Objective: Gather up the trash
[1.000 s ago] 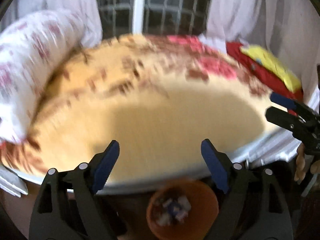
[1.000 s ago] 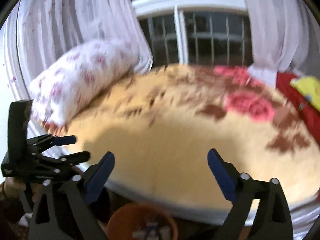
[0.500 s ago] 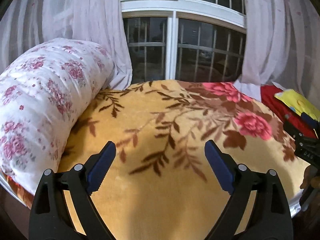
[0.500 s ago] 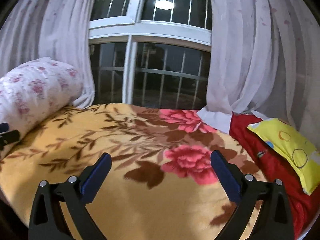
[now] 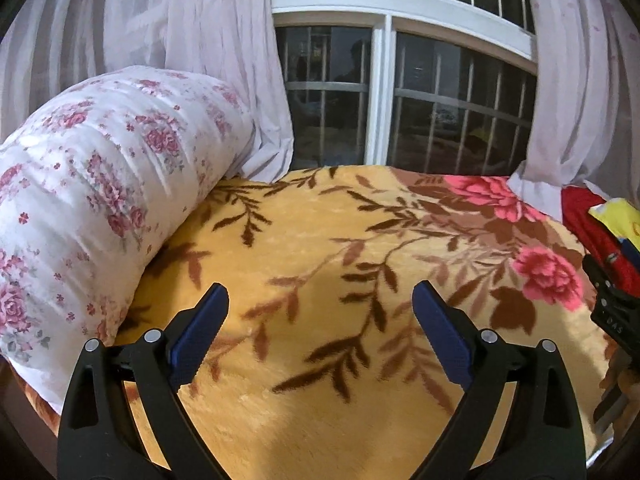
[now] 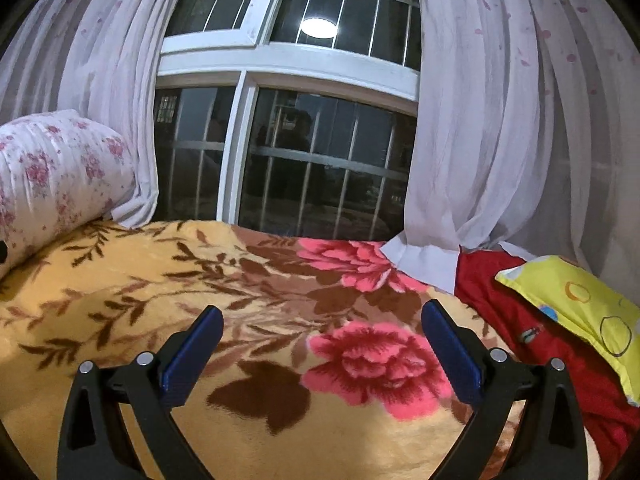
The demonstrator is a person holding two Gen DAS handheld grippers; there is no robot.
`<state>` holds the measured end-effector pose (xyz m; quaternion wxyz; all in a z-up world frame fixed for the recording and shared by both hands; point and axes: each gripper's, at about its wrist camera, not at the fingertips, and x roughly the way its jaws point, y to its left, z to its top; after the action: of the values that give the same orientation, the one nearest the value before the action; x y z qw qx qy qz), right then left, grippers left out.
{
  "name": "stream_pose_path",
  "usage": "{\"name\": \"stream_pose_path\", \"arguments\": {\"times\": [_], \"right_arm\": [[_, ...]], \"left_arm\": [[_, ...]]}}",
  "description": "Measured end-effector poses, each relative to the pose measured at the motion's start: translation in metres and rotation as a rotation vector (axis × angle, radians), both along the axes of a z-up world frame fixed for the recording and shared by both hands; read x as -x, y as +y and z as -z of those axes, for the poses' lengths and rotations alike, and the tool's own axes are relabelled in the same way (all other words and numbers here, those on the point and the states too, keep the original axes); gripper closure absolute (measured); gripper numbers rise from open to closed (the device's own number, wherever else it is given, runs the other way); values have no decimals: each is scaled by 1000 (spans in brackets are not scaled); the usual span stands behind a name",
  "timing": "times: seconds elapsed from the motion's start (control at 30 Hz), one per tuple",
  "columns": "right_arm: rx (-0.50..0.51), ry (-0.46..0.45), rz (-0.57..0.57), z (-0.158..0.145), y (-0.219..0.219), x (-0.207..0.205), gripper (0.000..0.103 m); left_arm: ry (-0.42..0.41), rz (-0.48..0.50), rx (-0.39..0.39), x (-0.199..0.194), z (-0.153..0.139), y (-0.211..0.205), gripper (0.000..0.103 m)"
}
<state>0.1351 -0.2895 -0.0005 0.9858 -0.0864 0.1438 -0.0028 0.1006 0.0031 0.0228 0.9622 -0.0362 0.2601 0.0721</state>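
My left gripper (image 5: 320, 300) is open and empty, held above a yellow floral blanket (image 5: 320, 248) on a bed. My right gripper (image 6: 322, 322) is open and empty above the same blanket (image 6: 256, 280), over a pink flower print. The body of the right gripper (image 5: 612, 304) shows at the right edge of the left wrist view. No trash and no bin show in either view now.
A white flowered pillow (image 5: 92, 200) lies at the bed's left side. A red cloth (image 6: 532, 332) with a yellow pillow (image 6: 580, 308) lies at the right. White curtains (image 6: 500, 140) and a barred window (image 6: 312, 176) stand behind the bed.
Both grippers have tilted up and moved over the bed. The orange bin with scraps, seen below the bed edge one second ago, has dropped out of view.
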Motion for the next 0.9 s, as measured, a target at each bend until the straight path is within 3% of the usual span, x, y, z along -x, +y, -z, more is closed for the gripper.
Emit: {"name": "stream_pose_path", "arguments": {"times": [0.27, 0.63, 0.9], "right_arm": [[41, 34, 27, 12, 4, -10, 5], [-71, 85, 44, 19, -19, -22, 5], [-51, 78, 37, 18, -16, -19, 5]], "left_arm": [[8, -45, -12, -17, 11, 12, 12], [24, -73, -25, -27, 19, 22, 12], [27, -50, -33, -27, 21, 18, 12]]}}
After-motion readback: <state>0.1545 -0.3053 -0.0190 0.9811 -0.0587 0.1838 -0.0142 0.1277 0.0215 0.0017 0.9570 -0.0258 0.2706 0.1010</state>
